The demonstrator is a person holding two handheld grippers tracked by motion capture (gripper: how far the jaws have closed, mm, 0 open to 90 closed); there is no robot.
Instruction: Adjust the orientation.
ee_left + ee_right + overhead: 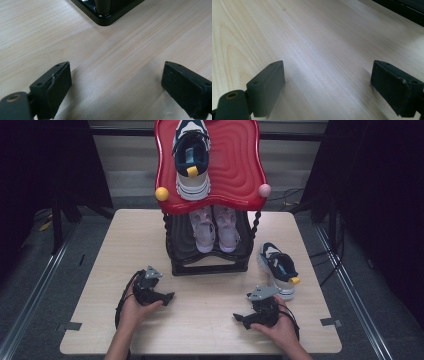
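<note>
My left gripper (170, 296) rests low over the table (210, 320), jaws wide apart and empty, near the black rack (210, 265) holding a pale pair of shoes (216, 227). My right gripper (239, 318) also gapes empty, with a navy sneaker (278, 268) just beyond it.

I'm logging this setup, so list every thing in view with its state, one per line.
left gripper: jaws open, empty, over the table
right gripper: jaws open, empty
navy shoe: on table, beside rack
second navy shoe: on red top shelf
pale pair: on lower shelf
</note>
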